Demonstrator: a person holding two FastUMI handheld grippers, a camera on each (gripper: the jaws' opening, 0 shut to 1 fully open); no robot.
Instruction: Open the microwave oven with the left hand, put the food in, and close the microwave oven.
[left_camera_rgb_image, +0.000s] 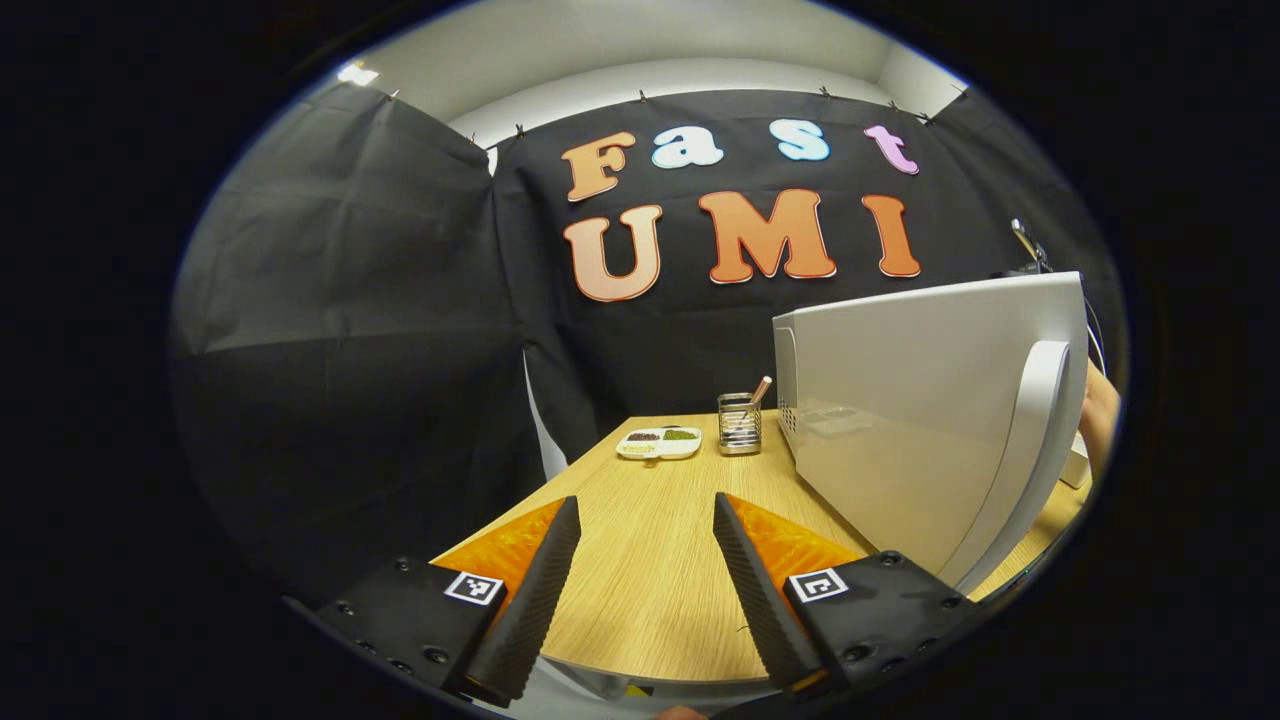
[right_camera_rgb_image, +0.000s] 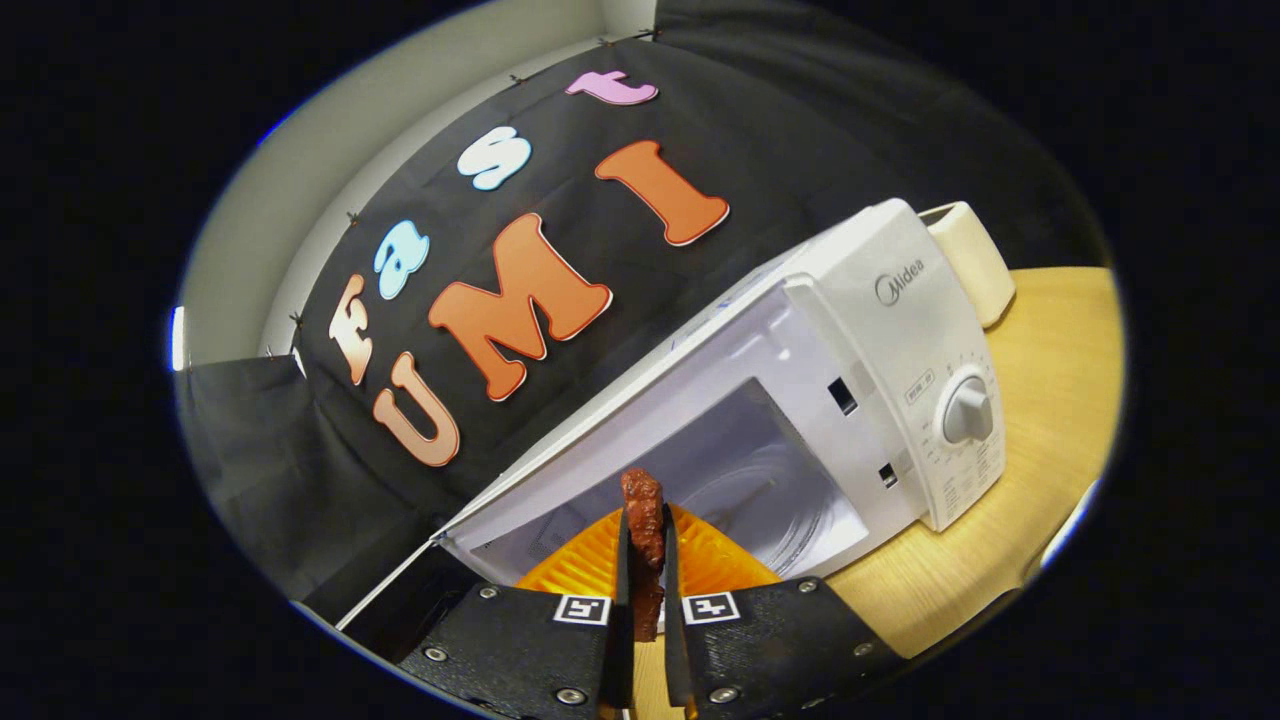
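Note:
A white microwave oven (right_camera_rgb_image: 900, 330) stands on the wooden table with its door swung open. Its cavity and glass turntable (right_camera_rgb_image: 760, 500) show in the right gripper view. My right gripper (right_camera_rgb_image: 645, 540) is shut on a reddish-brown piece of food (right_camera_rgb_image: 643, 510), held upright just in front of the cavity. In the left gripper view the open door (left_camera_rgb_image: 920, 420) with its curved handle (left_camera_rgb_image: 1020, 450) stands to the right. My left gripper (left_camera_rgb_image: 645, 520) is open over the table, left of the door, with nothing between its fingers.
At the table's far end a white divided dish (left_camera_rgb_image: 660, 442) holds some food, and beside it stands a wire-mesh cup (left_camera_rgb_image: 739, 423) with a utensil. A cream box (right_camera_rgb_image: 970, 260) sits behind the microwave. A person's arm (left_camera_rgb_image: 1098, 415) shows past the door.

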